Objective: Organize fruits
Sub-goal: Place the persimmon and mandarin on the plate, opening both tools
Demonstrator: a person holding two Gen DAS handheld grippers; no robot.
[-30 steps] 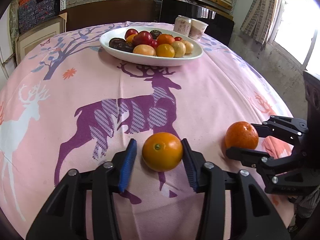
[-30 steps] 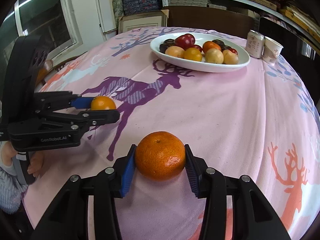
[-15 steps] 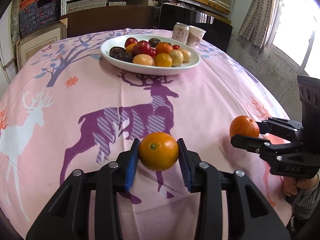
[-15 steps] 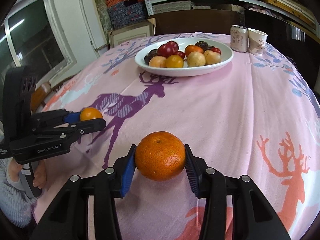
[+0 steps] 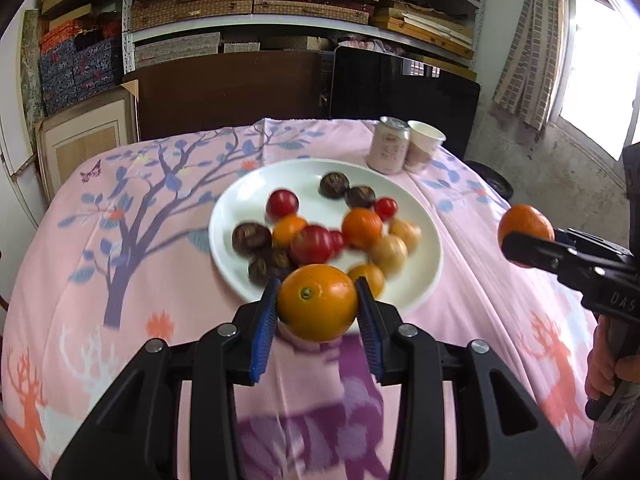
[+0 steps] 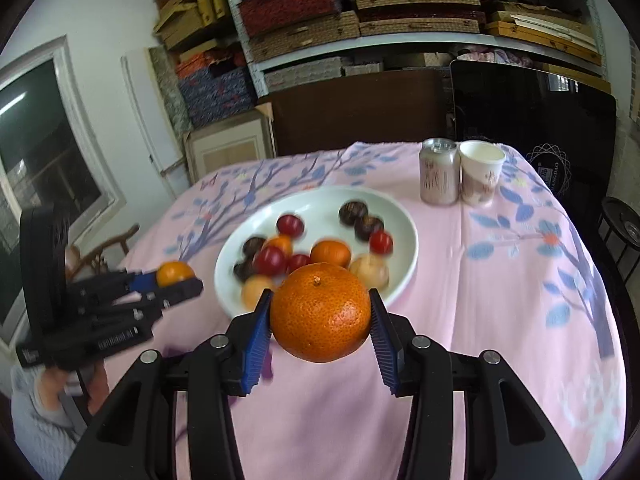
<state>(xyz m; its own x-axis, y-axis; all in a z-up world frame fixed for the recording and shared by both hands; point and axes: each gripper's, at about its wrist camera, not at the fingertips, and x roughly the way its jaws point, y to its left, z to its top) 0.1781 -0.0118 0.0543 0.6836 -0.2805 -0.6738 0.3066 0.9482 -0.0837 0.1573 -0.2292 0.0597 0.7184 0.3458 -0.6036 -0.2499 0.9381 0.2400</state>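
Left hand-held gripper (image 5: 318, 306): clamped on one smooth orange (image 5: 318, 302), held above the desk (image 5: 120, 300). Right hand-held gripper (image 6: 320, 316): clamped on one pebbled tangerine (image 6: 320, 312). Just ahead of both: one white plate (image 6: 404, 248), roughly fourteen blurred fruits. Beyond it: one can (image 6: 438, 176), one paper cup (image 6: 480, 178), touching.

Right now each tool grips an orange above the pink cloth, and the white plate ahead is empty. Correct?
Not quite: the white plate is not empty. The left wrist view shows it holding assorted fruit. Otherwise correct: the left tool and right tool each grip an orange.
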